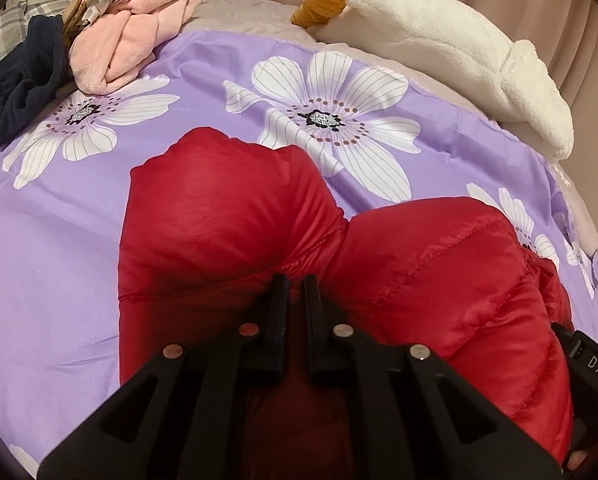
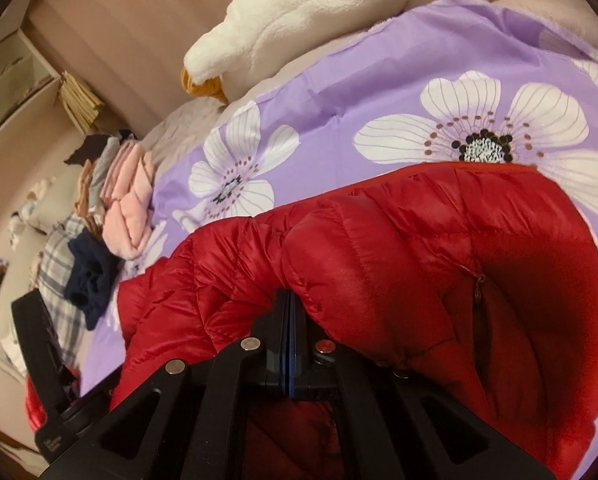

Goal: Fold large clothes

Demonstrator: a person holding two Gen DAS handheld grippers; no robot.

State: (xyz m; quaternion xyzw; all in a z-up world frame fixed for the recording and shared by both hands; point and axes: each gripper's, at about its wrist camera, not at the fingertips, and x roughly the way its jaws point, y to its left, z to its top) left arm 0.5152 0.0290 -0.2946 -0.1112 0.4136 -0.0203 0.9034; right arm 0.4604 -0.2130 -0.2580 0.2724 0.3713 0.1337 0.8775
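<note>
Nearest the left wrist camera, the left claw (image 1: 295,280) has its two black fingers close together with a fold of the red puffer jacket (image 1: 227,216) pinched between them, red fabric showing in the narrow gap. The jacket billows up in two swollen lobes on either side of that pinch, one to the left and one to the right, and spreads down under the claw's frame. It lies on a purple bedspread with large white flowers (image 1: 59,240) that covers the bed.

In the right wrist view, the right claw (image 2: 289,300) is pressed together, its blue-edged pads meeting, and quilted jacket fabric (image 2: 379,248) bunches over the tips; it grips the jacket's edge there. A zipper pull (image 2: 478,282) hangs at a pocket slit to the right of the claw. The other claw's black body shows at the near left edge of this view.

At the far left of the bed sits a pile of clothes: a pink garment (image 1: 131,44) on top, a dark navy garment (image 1: 23,92) just beside it on the left, and plaid fabric (image 1: 3,36) behind. At the far right lies a white plush toy (image 1: 451,60) with an orange beak-like end (image 1: 323,4), resting on the bed's far side, well apart from the jacket.
</note>
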